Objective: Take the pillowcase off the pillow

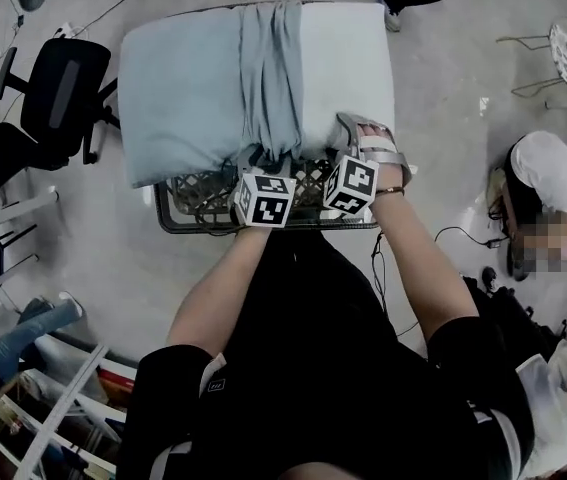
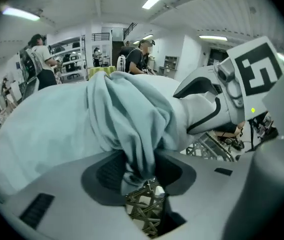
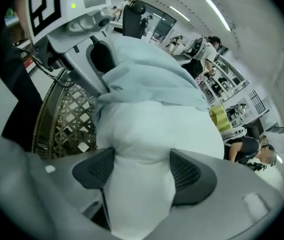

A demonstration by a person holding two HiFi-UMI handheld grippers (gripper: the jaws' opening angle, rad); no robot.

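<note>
The left gripper [image 2: 140,173] has its fingers apart, and a bunched fold of the pale blue pillowcase [image 2: 126,119] hangs down between the two dark pads without being pinched. Beyond those fingertips the fold runs up and over the pillow as a gathered ridge, and the smooth covered part spreads away to the left of them. Just under the fingertips shows the metal lattice of a wire basket [image 2: 144,211], on which the pillow lies. The right gripper [image 3: 142,171] also has its fingers wide apart. A bare white corner of the pillow [image 3: 147,134] fills the gap and touches both pads, bulging wider just past the fingertips. The edge of the pillowcase lies farther out from these fingers, across the top of the pillow, so the end nearest them is uncovered. The basket's lattice shows to the left of the right fingers. From above, both grippers sit side by side at the near edge of the pillow, the left one on the bunched cloth and the right one on the white end beside it.
</note>
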